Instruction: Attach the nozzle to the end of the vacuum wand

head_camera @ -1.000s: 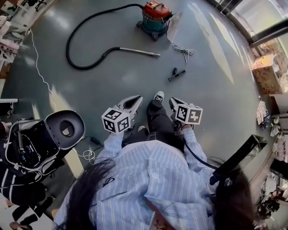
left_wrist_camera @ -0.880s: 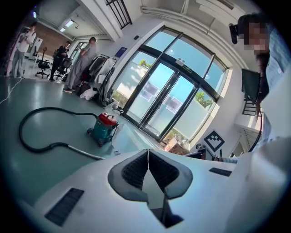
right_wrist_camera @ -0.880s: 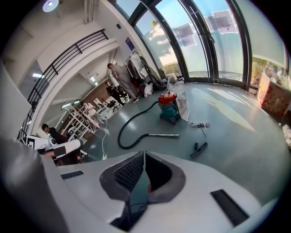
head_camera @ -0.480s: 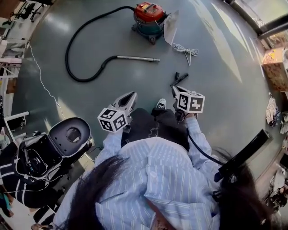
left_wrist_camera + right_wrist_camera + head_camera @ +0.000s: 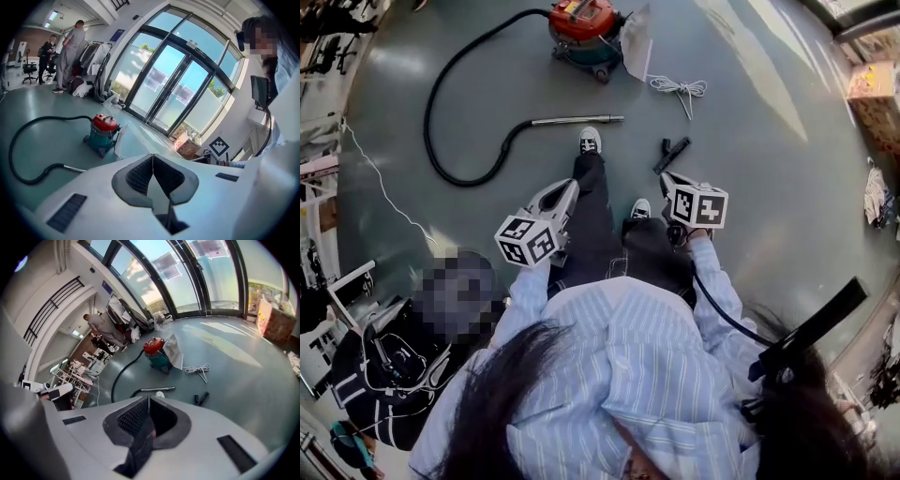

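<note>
The metal vacuum wand [image 5: 577, 120] lies on the grey floor on the end of a black hose [image 5: 441, 103] that runs to a red and teal vacuum cleaner [image 5: 581, 23]. The black nozzle [image 5: 672, 152] lies loose on the floor to the wand's right. My left gripper [image 5: 570, 186] is shut and empty, held short of the wand. My right gripper [image 5: 665, 178] is shut and empty, just short of the nozzle. Past the shut jaws, the right gripper view shows the wand [image 5: 157, 389] and nozzle [image 5: 202, 398]. The left gripper view shows the vacuum cleaner [image 5: 103, 131] and wand [image 5: 70, 167].
A coiled white cord [image 5: 680, 87] lies beyond the nozzle. My own shoe [image 5: 591, 141] is planted right beside the wand's tip. A seated person [image 5: 422, 356] with equipment is at lower left, and a cardboard box [image 5: 877, 94] sits at far right. People [image 5: 70, 51] stand far off.
I have stepped forward, so the vacuum cleaner, wand and nozzle sit closer. Both shut grippers came along, and the right one now lies near the nozzle.
</note>
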